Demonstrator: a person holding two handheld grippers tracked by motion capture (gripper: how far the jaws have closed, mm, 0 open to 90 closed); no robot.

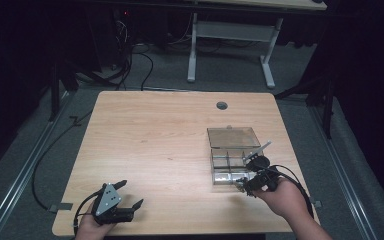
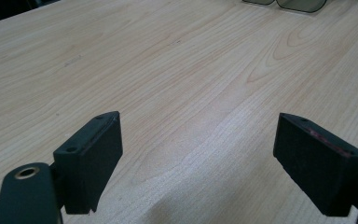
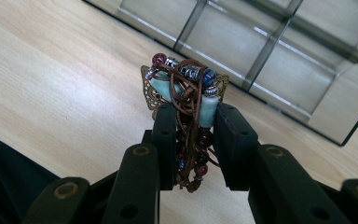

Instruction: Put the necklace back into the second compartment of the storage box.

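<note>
A bundle of beaded jewellery (image 3: 186, 88), brown cord with red, blue and silver beads, a pale turquoise piece and a brass filigree plate, sits pinched between the jaws of my right gripper (image 3: 193, 116), held just above the table. In the high view my right gripper (image 1: 247, 186) hovers at the front edge of a clear divided box (image 1: 232, 162) whose lid (image 1: 233, 137) stands open behind it. My left gripper (image 1: 129, 195) rests near the table's front left, jaws wide apart over bare wood, as its own view confirms (image 2: 198, 154).
The wooden table (image 1: 155, 135) has a round cable hole (image 1: 222, 105) at the back. The box's compartments (image 3: 265, 56) lie right beyond the held jewellery. A desk frame and cables stand on the floor behind the table.
</note>
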